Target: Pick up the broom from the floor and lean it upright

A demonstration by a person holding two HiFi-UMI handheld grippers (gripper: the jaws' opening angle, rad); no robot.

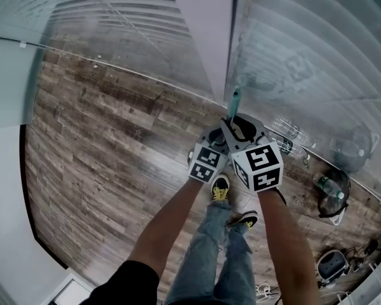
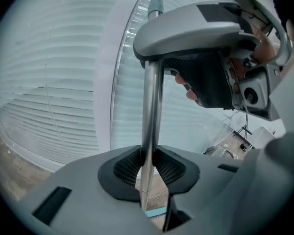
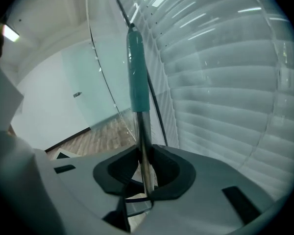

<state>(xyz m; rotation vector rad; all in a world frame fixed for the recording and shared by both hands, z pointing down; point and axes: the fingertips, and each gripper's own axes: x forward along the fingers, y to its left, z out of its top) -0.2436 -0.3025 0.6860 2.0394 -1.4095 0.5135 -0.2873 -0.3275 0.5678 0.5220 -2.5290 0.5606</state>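
The broom stands nearly upright in front of the blinds. In the head view only its teal grip end (image 1: 233,97) shows above the grippers; the broom head is hidden. My left gripper (image 2: 148,168) is shut on the thin metal pole (image 2: 151,106), its black pads pressed on both sides. My right gripper (image 3: 144,173) is shut on the same pole (image 3: 143,141), just under the teal grip (image 3: 137,72). In the left gripper view the right gripper (image 2: 196,38) sits higher on the pole. From the head view the left gripper (image 1: 217,137) and right gripper (image 1: 236,124) are close together.
A white pillar (image 1: 203,30) stands between two stretches of window blinds (image 1: 305,49). The wooden floor (image 1: 101,145) spreads to the left. A bag with a bottle (image 1: 333,192) and a small basket (image 1: 332,265) lie at the right. The person's shoes (image 1: 221,188) are below the grippers.
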